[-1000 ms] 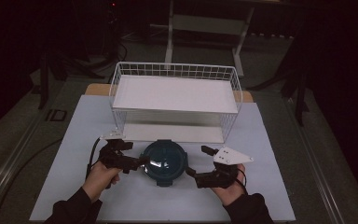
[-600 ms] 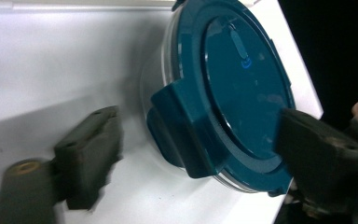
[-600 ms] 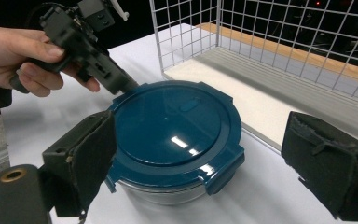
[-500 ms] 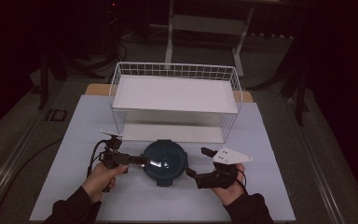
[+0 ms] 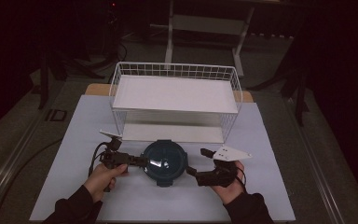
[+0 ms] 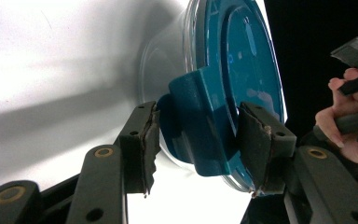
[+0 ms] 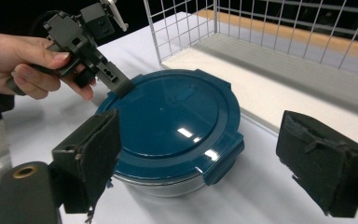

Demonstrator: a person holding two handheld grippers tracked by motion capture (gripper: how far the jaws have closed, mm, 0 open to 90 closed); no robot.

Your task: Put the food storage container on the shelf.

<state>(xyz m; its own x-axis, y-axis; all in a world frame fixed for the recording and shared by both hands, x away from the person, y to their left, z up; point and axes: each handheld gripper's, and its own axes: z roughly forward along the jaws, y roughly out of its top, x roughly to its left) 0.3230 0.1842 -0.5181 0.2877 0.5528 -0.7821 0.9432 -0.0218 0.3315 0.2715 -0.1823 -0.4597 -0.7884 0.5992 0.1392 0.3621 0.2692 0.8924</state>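
A round clear container with a dark blue clip-on lid (image 5: 164, 160) sits on the white table in front of the wire basket. My left gripper (image 5: 137, 161), rolled on its side, has its jaws on either side of the lid's left latch (image 6: 200, 126). One pad is under the latch and one is on top of it, and both pads (image 6: 150, 140) touch it. My right gripper (image 5: 192, 171) stands open just off the container's right side. In the right gripper view its wide-apart pads (image 7: 98, 154) flank the near latch (image 7: 221, 161) without touching it.
A white wire basket (image 5: 175, 70) with a white shelf board stands directly behind the container. The white table top (image 5: 270, 154) has free room to the left and right. A hand holds each gripper from the near edge. Dark floor and stands lie beyond.
My left gripper has rolled onto its side and moved in onto the lid's left latch. The right gripper and the container have hardly moved.
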